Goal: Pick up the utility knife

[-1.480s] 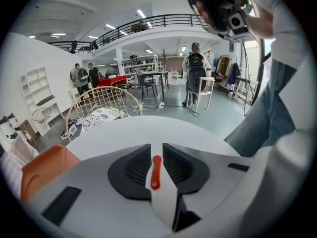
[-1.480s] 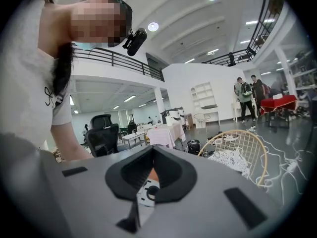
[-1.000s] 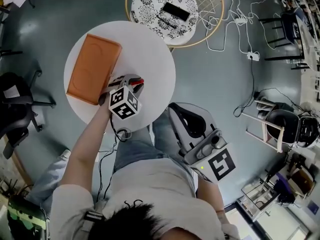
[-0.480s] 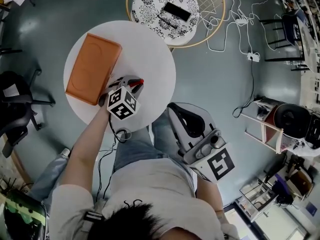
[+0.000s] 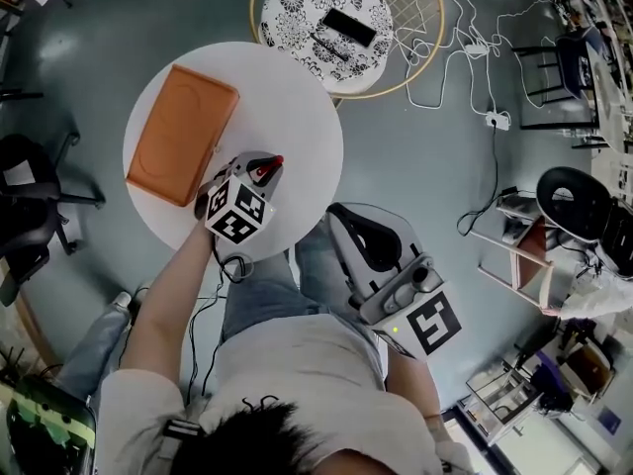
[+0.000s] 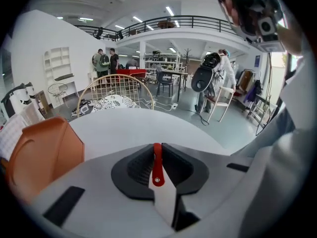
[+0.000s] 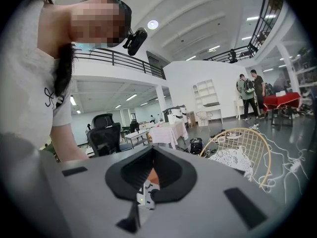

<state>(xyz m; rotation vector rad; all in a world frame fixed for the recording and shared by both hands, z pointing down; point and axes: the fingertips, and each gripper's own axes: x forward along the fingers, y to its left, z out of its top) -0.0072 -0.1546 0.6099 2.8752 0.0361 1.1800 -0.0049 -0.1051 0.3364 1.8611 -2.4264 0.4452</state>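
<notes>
Now the picking-up step looks nearly done. The big white round table (image 5: 297,97) has an orange tray (image 5: 178,132) on its left side. The left gripper (image 6: 157,152) is over the near part of the table, just right of the tray. Its fingers are squeezed tight on the utility knife (image 5: 270,165), a thin red thing with a pale blade, which sticks out past the tips. The right gripper (image 7: 150,177) waits off the table, near the person's lap on the right. Its fingers are pressed together with nothing in them. I cannot tell if the knife is off the table yet. I think the next move is to lift it straight up, keep the squeeze tight and keep the blade away from the tray. Since a second ago the left gripper and the knife have slid a little toward the near left, and the right gripper has hardly moved.
</notes>
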